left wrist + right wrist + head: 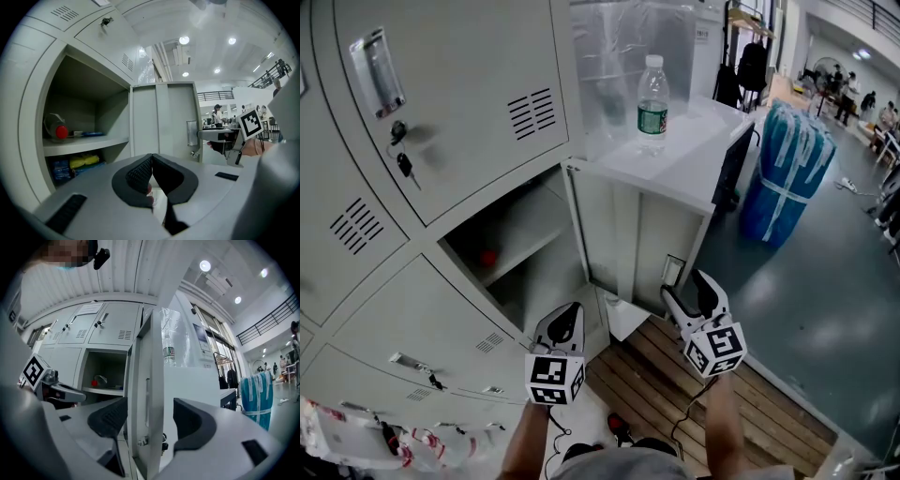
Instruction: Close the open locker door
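Jaws on my right gripper point(147, 416) stand wide apart, with the free edge of the locker door point(145, 380) between them. From the right gripper view I see a gap on each side, so neither pad presses on the metal. The door hangs open, swung out roughly square to the locker bank. In the head view its ribbed panel point(628, 239) faces me, with the right gripper point(692, 292) at its lower outer corner, near the latch.

My left gripper point(151, 159) has its jaws closed tip to tip with nothing held. It sits low in front of the open compartment point(506, 244), apart from the door point(164, 122).

Inside the compartment point(84, 108) a shelf point(86, 143) carries a red-capped container point(58, 131), and yellow and blue packs lie beneath it.

Beyond the door a water bottle point(652, 103) stands upright on a white cabinet point(684, 164). A blue wrapped bundle point(787, 173) stands on the floor farther right. Both show in the right gripper view too, with the bottle point(169, 350) just right of the door's edge.
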Tool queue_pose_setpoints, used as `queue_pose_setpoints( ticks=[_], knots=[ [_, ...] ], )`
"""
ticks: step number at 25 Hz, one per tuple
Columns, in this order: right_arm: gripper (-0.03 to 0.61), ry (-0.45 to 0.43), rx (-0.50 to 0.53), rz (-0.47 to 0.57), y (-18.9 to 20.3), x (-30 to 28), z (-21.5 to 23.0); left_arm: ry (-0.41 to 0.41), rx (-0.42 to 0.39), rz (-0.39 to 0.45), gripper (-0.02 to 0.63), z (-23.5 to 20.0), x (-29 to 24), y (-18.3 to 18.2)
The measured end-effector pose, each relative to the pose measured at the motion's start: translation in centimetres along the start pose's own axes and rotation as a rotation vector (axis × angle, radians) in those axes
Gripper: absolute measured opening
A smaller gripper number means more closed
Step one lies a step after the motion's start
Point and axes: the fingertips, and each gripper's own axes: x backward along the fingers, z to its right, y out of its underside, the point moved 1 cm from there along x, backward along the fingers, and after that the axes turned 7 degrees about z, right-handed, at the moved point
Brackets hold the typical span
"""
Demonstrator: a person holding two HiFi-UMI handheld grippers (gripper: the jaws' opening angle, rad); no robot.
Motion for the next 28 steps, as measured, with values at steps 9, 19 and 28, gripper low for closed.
queue_pose_setpoints(
  ticks=[9,19,28],
  knots=[
    [0.243,-0.019,0.004,-0.004,0.4,-0.8,-0.3,-0.044,-0.001,-0.005,0.023,-1.0,0.9,0.3],
    [0.163,-0.042,0.0,0.002,0.0,0.3,-1.6,-0.071,0.002,0.005,0.023,-1.4,2.6,0.2],
    [0.12,-0.128,0.003,0.023,-0.9,1.4,-5.9,-0.089,0.0,0.01,0.023,-2.0,5.4,0.3]
  ],
)
